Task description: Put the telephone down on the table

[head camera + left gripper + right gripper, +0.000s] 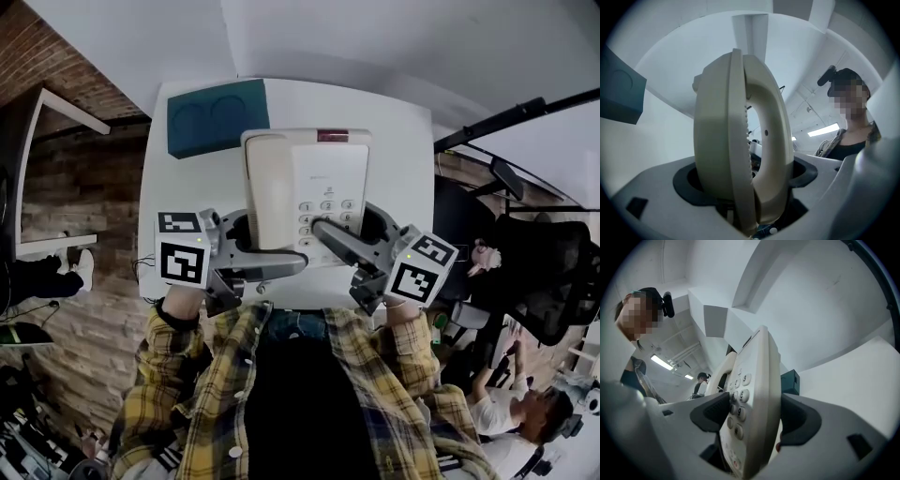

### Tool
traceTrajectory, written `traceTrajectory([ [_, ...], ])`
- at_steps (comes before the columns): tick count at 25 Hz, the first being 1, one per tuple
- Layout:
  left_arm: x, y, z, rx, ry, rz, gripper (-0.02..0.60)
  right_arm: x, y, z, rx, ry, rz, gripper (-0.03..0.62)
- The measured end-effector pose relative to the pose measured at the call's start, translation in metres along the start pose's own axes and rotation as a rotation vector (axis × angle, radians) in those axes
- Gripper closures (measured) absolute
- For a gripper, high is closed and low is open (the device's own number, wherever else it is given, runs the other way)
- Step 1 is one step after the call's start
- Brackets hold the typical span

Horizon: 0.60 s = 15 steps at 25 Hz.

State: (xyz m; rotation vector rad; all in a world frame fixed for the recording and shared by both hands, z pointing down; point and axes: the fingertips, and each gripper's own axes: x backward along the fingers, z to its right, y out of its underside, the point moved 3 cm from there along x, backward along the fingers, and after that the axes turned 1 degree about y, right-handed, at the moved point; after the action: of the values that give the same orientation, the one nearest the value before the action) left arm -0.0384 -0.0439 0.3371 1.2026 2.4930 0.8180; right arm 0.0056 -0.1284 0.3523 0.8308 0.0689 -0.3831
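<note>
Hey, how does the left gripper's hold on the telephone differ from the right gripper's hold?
The left gripper clamps the telephone on its handset side; the right gripper clamps the keypad side. The left gripper's top finger lies level across the near edge; the right gripper's slants up over the keys. Both are shut on the telephone.

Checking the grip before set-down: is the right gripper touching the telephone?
Touching. The right gripper view shows the right gripper with jaws pressed on both faces of the telephone.

One telephone (pixel 305 192), one teal box (pixel 217 115) and one surface (pixel 398 127) are showing. Two grippers are showing: left gripper (pixel 267 251), right gripper (pixel 345 236).
</note>
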Motion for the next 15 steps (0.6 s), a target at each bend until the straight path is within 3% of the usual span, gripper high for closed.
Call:
traceTrajectory([
  [15, -0.009, 0.038, -0.059, 0.185, -0.008, -0.046, 0.163, -0.008, 0.049, 0.056, -0.162, 0.041, -0.090, 0.296],
])
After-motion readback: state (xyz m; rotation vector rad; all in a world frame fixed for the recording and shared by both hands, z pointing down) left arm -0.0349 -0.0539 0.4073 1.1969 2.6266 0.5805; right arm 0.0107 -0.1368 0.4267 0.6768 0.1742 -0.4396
